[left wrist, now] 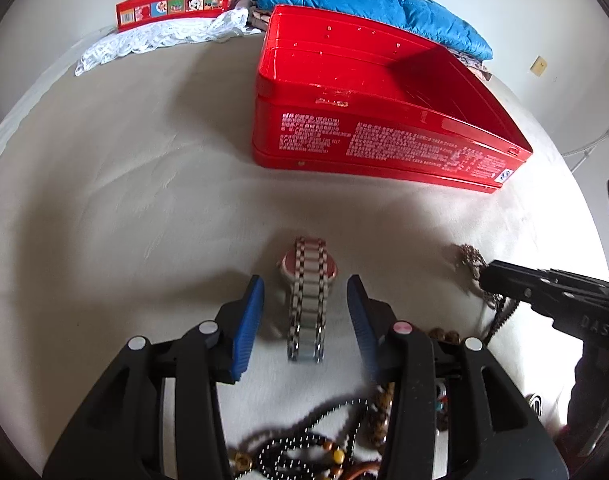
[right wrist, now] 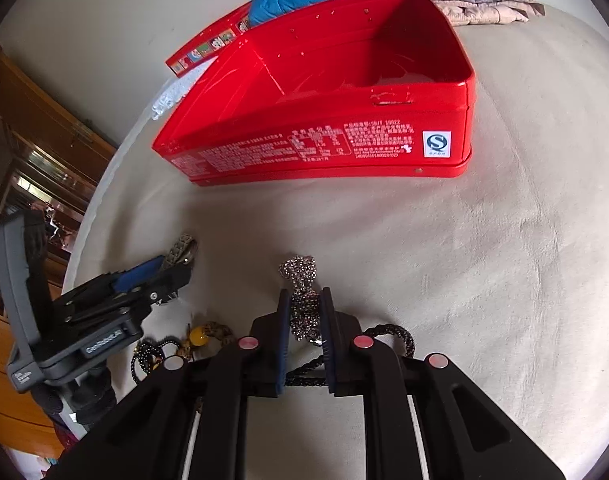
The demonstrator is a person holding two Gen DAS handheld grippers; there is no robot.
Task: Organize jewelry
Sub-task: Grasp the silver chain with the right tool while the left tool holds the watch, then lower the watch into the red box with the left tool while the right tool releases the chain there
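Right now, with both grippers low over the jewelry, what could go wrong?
1. The right gripper is closed on the bunched silver chain; a dark braided cord lies right beside it and might get dragged along.
2. The left gripper straddles the silver metal-link wristwatch; its smooth band could slip when squeezed.
3. The open red tin box has a tall wall; a dangling chain could catch on it.

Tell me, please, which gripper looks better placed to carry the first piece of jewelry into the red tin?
Probably the right gripper: its pads already sit against both sides of the metal chain, with the open red tin ahead. The left gripper is open, straddling the watch without touching it.
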